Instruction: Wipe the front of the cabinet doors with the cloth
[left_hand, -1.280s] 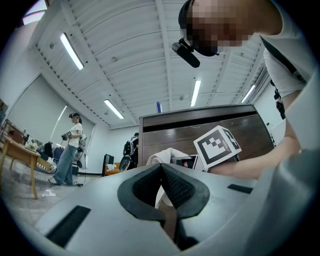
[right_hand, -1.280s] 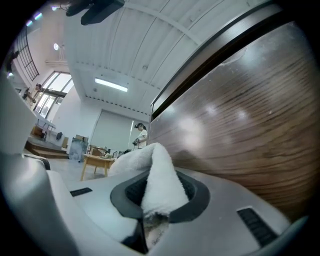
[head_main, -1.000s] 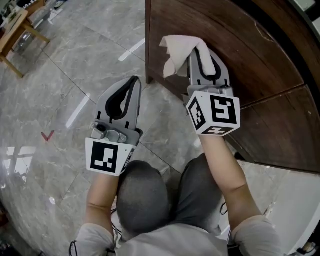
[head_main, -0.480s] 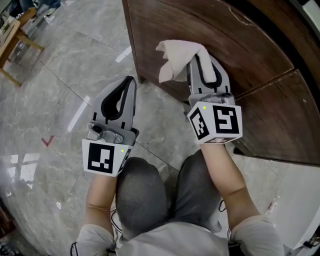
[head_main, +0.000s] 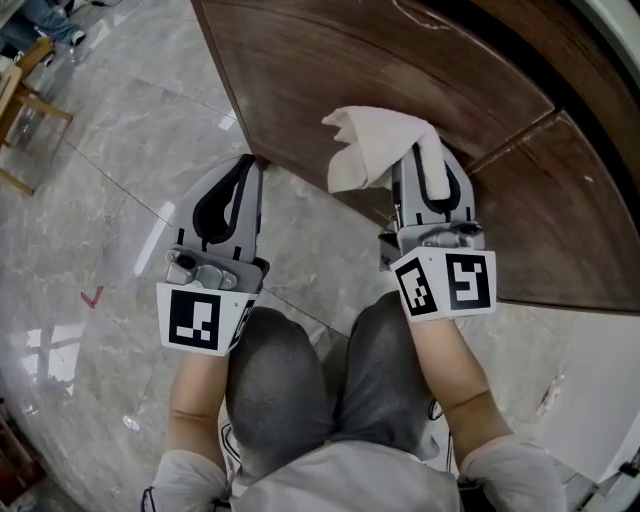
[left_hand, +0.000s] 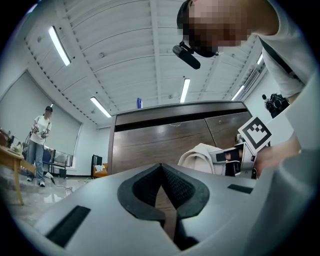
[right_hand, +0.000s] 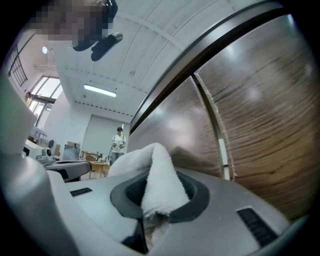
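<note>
The grey marble floor (head_main: 90, 190) filled the left side of the head view, running up to the foot of the cabinet. The dark wooden cabinet doors (head_main: 400, 70) filled the upper right, split by a thin seam (head_main: 512, 135). The person crouched in front of the cabinet, with both knees (head_main: 320, 390) just short of its base.

The left claw (head_main: 247, 168) hovered above the floor near the cabinet's bottom corner, off the wood. Its own view showed its jaws closed tip to tip with nothing between them. The right claw (head_main: 432, 160) pointed at the front of the door on the left of the seam, low down and close to the seam. It was clenched on the cloth (head_main: 372, 145), a white towelling rag pinched in a fold between the jaws, as the right gripper view (right_hand: 159, 175) confirmed. The loose end of the cloth bunched forward and to the left, over the door panel. It lay against the wood or just off it, and no view settled which.

The wiping looked to be under way on the lower part of that door. The wood showed no streak or damp patch, so how much had been covered could not be read. The door beyond the seam and the higher parts of both doors probably remained to be wiped.
</note>
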